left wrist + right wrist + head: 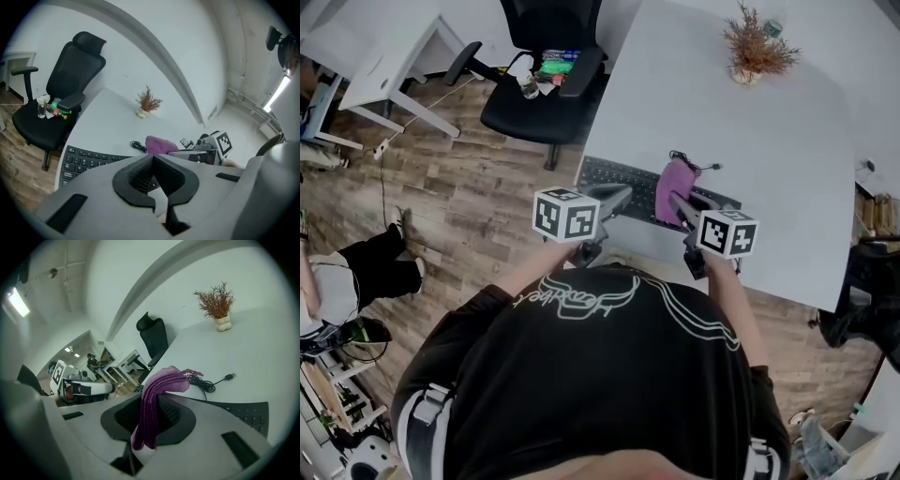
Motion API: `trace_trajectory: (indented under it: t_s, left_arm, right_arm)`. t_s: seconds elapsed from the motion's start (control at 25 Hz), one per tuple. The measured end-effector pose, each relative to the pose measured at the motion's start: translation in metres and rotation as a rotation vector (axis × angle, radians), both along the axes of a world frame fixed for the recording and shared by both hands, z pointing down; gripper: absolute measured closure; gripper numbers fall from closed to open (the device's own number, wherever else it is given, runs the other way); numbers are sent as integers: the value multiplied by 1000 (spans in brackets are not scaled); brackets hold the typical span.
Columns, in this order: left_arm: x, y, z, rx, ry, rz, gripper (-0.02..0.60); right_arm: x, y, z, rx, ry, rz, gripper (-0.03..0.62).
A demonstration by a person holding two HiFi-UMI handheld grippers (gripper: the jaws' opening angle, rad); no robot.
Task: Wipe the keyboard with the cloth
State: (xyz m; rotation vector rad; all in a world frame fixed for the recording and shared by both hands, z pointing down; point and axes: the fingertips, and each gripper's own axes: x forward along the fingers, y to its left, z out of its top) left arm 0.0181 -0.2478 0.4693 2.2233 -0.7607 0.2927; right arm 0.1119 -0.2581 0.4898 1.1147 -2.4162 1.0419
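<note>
A black keyboard (614, 180) lies near the front edge of the white table (787, 159), its cable (211, 383) coiled behind it. My right gripper (682, 202) hangs over the keyboard's right half, shut on a purple cloth (675, 180). In the right gripper view the cloth (152, 404) is draped over and pinched between the jaws, with keys (251, 413) showing at the right. My left gripper (622, 194) hovers over the keyboard's middle. Its jaws (153, 158) are shut with nothing in them; the keyboard (86, 161) and cloth (159, 144) show beyond.
A small dried plant in a white pot (755, 52) stands at the back of the table. A black office chair (542, 80) with bottles on its seat sits at the table's left corner. A white desk (389, 61) stands further left on the wood floor.
</note>
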Motion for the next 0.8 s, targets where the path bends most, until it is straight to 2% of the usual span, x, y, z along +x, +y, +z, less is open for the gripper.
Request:
trace_trajectory:
  t_s: [0.36, 0.8]
  left_arm:
    - [-31, -12, 8, -11, -1, 3, 577]
    - [-36, -22, 16, -10, 0, 31, 577]
  right_arm:
    - [-44, -9, 39, -67, 61, -60, 546]
    - [-37, -8, 80, -124, 139, -35, 545]
